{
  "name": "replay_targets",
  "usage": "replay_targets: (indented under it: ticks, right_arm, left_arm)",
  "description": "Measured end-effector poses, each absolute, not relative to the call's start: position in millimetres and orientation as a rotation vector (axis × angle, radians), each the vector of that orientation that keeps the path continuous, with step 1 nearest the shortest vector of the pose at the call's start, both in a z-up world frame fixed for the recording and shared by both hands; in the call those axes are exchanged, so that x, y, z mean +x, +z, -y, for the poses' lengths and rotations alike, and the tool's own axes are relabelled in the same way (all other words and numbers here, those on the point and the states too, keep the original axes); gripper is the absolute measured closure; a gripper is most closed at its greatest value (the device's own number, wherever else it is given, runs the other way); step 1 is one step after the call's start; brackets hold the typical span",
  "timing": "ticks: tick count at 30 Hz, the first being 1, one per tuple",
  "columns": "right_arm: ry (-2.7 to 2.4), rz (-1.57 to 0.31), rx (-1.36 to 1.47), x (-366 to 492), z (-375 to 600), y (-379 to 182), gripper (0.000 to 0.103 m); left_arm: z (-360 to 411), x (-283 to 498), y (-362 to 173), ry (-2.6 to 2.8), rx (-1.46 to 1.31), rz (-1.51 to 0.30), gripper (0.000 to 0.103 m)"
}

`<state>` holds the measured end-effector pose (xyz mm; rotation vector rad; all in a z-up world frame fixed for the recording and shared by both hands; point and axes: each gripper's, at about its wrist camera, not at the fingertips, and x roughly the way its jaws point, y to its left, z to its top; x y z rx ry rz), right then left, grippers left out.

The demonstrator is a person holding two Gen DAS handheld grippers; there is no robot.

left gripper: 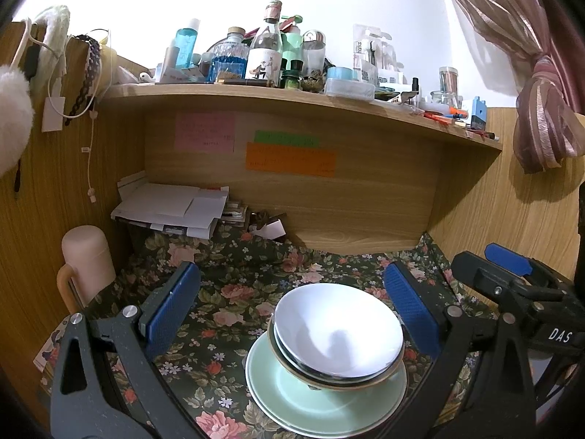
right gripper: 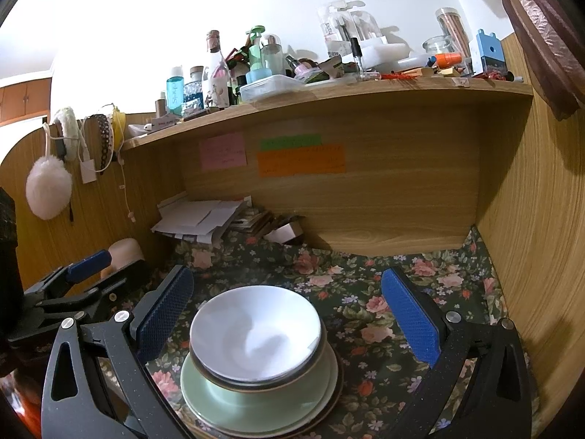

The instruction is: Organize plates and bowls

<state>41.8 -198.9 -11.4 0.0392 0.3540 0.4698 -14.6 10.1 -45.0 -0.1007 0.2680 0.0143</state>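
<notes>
A white bowl (left gripper: 338, 333) nests in another bowl with a tan rim, on top of pale green plates (left gripper: 321, 402) stacked on the floral cloth. In the right wrist view the same white bowl (right gripper: 256, 333) sits on the green plates (right gripper: 226, 398). My left gripper (left gripper: 292, 307) is open, its blue pads either side of the stack's far part, holding nothing. My right gripper (right gripper: 289, 311) is open too, with the stack between its fingers, nearer the left one. Each gripper shows in the other's view: the right gripper (left gripper: 512, 267) at the right edge, the left gripper (right gripper: 87, 263) at the left.
A wooden desk alcove with a cluttered shelf (left gripper: 292, 91) of bottles above. Papers (left gripper: 172, 208) pile at the back left. A pink mug-like container (left gripper: 87, 259) stands at the left wall. Wooden side walls (right gripper: 530, 256) close in. Floral cloth (right gripper: 384, 292) covers the desk.
</notes>
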Motion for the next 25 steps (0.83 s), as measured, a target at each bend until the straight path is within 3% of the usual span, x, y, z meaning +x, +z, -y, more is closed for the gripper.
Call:
replay_targets:
  ticks: [25]
  right_arm:
    - [0.457,-0.359,0.044,40.2,198.1,-11.1,0.000]
  left_arm:
    - [-6.7,-8.3,-47.3,0.009,-0.112,-0.290,0.001]
